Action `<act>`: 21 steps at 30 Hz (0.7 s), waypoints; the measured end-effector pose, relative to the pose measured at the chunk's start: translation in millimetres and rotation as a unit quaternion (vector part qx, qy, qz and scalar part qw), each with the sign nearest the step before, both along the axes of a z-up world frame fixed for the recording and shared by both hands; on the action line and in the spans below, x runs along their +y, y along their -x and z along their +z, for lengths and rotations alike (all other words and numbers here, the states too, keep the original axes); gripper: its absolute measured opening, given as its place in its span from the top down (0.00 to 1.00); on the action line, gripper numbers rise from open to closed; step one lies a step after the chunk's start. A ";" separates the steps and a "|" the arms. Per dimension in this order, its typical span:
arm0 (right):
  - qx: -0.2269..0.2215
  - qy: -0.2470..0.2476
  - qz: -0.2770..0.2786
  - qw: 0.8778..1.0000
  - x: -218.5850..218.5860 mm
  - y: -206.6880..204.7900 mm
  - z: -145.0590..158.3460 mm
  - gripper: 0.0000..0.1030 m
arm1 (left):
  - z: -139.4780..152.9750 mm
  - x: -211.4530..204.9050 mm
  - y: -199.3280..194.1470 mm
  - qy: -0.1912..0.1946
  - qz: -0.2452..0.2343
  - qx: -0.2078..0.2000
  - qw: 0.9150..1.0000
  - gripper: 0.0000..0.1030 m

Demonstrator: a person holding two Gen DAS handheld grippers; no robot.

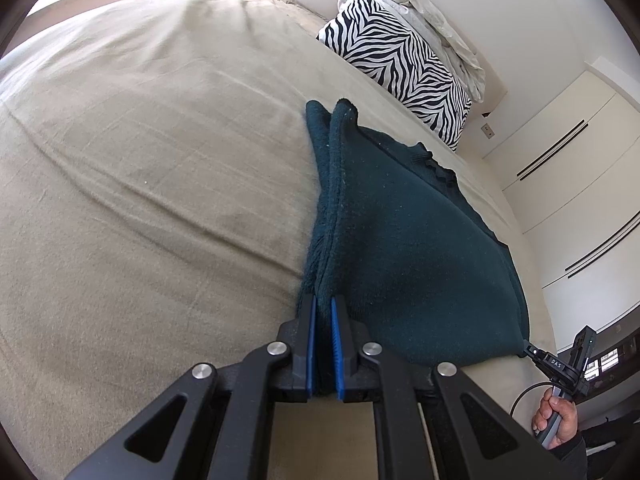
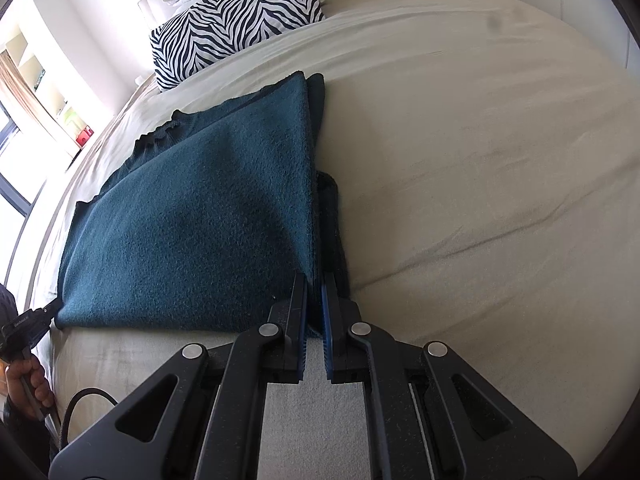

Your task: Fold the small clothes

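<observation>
Dark teal knit garment [image 1: 404, 240] laid on beige bedspread [image 1: 140, 160], folded over on itself, occupying centre to lower right of left wrist view and centre left of right wrist view [image 2: 192, 216]; doubled edge seen running from frame centre down to the jaws in both views; ribbed neckline visible along the far edge, towards the pillow.

Left gripper [image 1: 323, 308] at bottom centre of its view, blue-padded fingers [image 1: 310, 344] pressed nearly together, pinching the near left corner of the garment's folded edge; fabric seen between the pads. Right gripper [image 2: 315, 284] at bottom centre of its view, pads likewise pressed close, pinching the opposite near corner; dark fabric layers trapped between them. Near hem stretched between the two grippers, slightly raised off the bedspread at each corner.

Right hand [image 1: 556, 420] noted at lower right of left wrist view, wrapped around its gripper handle, cable looping beside it; left hand [image 2: 30, 384] noted at lower left of right wrist view, gripping its handle.

Zebra-print pillow [image 1: 400, 64] lying beyond the garment, at upper right of left wrist view and upper left of right wrist view, near but apart from the garment; crumpled pale bedding [image 1: 432, 16] stacked behind it against a light headboard; white wardrobe doors [image 1: 560, 160] at right edge of left wrist view.
</observation>
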State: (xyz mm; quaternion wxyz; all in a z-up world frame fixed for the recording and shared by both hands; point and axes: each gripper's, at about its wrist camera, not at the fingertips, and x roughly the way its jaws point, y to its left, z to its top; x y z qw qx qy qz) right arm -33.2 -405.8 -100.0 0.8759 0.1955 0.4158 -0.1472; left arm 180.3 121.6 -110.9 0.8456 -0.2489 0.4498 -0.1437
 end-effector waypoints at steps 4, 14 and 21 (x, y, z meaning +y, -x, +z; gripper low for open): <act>-0.006 -0.003 -0.003 1.000 -0.7 4.3 7.5 0.93 | 13.8 6.0 7.9 -0.020 0.016 0.000 1.000 0.73; -0.100 -0.024 -0.005 0.995 1.8 -9.4 77.1 0.37 | 92.5 -47.9 -51.4 -0.112 -0.019 -0.114 0.987 0.47; -0.089 -0.154 0.112 0.978 65.0 -160.3 53.2 0.39 | 58.6 -111.0 -136.4 -0.206 -0.041 -0.098 0.973 0.47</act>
